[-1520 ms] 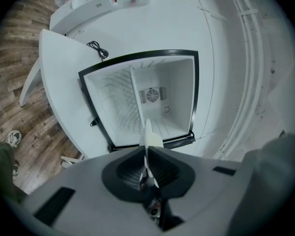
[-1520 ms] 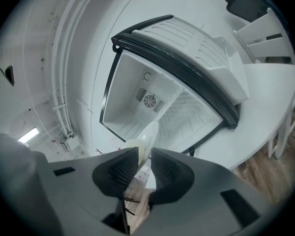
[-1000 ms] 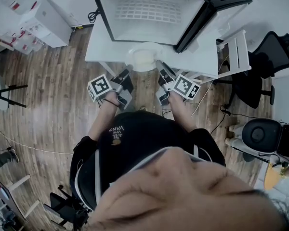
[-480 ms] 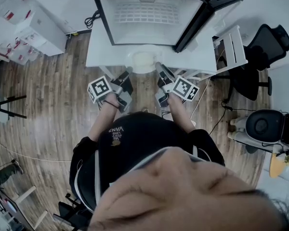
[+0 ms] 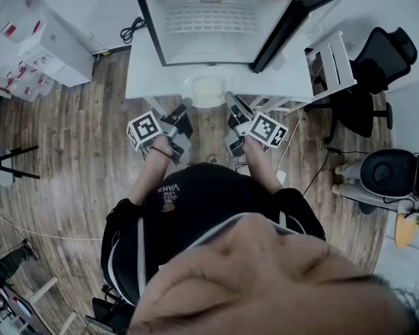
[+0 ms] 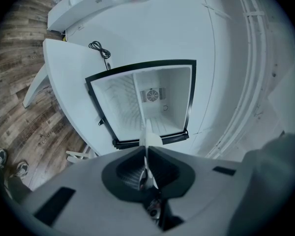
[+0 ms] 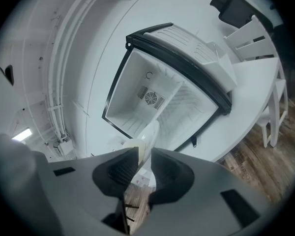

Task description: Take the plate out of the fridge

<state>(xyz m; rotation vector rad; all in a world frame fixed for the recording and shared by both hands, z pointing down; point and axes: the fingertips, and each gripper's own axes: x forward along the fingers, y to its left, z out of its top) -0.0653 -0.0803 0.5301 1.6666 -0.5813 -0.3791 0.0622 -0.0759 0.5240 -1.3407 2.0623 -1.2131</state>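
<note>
We ease the round cream plate (image 5: pixel 208 89), its rim clamped by left gripper (image 5: pixel 186 107) and right gripper (image 5: pixel 231 101), slightly farther from the open black-framed fridge (image 5: pixel 216 33), now clear.

Black office chair (image 5: pixel 394 51) right of white table (image 5: pixel 143 75); wooden floor (image 5: pixel 77 152)

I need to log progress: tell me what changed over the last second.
The plate, clamped between the left tongs and the right tongs, seems to have edged slightly away from the open fridge toward the person. Nothing was taken or let go; both grips held, and the fridge stayed open.
</note>
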